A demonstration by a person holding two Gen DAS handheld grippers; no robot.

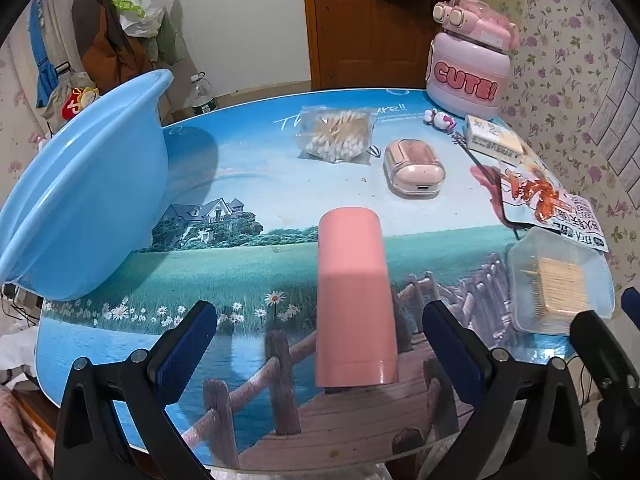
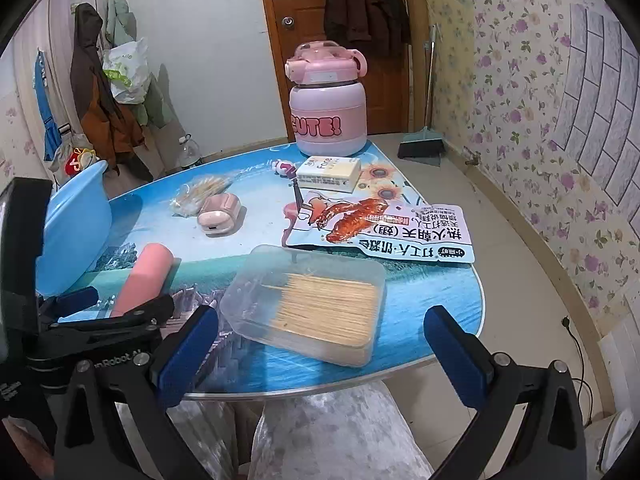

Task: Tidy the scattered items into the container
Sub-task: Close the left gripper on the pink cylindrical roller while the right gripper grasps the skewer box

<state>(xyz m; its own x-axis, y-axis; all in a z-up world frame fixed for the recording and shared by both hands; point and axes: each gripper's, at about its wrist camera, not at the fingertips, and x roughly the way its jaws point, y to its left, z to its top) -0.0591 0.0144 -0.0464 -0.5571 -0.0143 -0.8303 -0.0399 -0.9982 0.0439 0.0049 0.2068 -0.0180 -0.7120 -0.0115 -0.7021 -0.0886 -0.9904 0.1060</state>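
Toothpicks (image 2: 324, 312) fill clear box (image 2: 256, 268); blue basin's (image 1: 80, 184) inside hidden.

Pink cylinder (image 1: 354, 300) lies flat beside the tilted (empty) blue basin (image 1: 80, 200).

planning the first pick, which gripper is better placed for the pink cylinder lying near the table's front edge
Left. The pink cylinder lies between the open left gripper fingers; the right gripper faces the toothpick box instead.
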